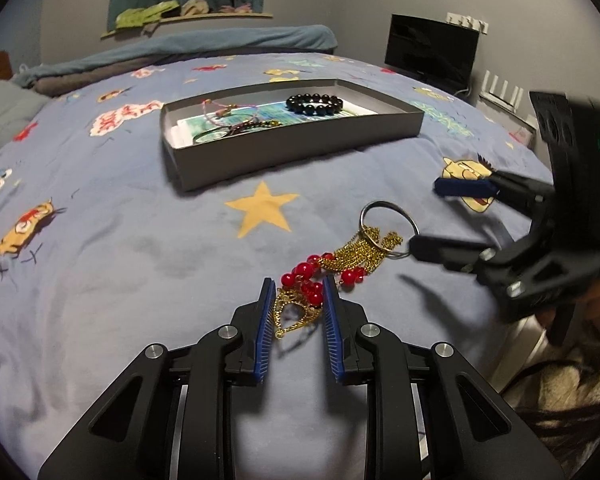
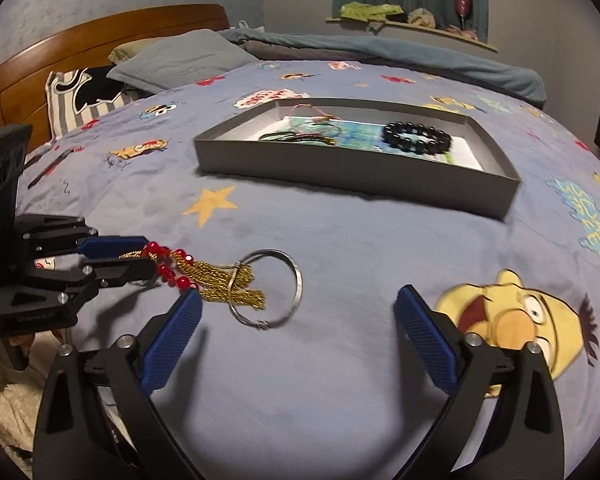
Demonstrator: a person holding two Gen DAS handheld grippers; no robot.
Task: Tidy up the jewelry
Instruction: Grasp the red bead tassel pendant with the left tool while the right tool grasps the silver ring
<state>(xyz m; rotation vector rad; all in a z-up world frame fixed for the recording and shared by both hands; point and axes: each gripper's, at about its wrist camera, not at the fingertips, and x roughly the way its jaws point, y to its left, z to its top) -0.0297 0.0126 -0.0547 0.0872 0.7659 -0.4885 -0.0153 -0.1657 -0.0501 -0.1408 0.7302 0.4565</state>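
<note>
- Left hand-held gripper (image 1: 299,300): jaws drawn in close on either side of the pendant end of the necklace (image 1: 340,268), where red beads and a gold filigree piece sit bunched between the pads. The pads flank the cluster; whether they truly pinch it I cannot tell, as a gap shows on each side.
- Right hand-held gripper (image 2: 298,314): jaws spread wide, holding nothing. The metal ring (image 2: 266,288) lies on the bed (image 2: 340,360) just ahead of its left pad, within the jaw span.
- Necklace location: on the blue bedspread, stretched between the two hand-held grippers, gold chains threaded through the ring at the right gripper's end.
- Grey box (image 1: 292,152): well beyond both grippers, already carrying a black bead bracelet (image 1: 315,104) and some corded pieces.
- Handling judgement: light, limp and tangle-prone; the chains will sag and swing once lifted. The ring is stiff, smooth and probably slippery.
- Suggested hold: across the ring's rim or the chain bundle at it, with the bead cluster supported at the other end.
</note>
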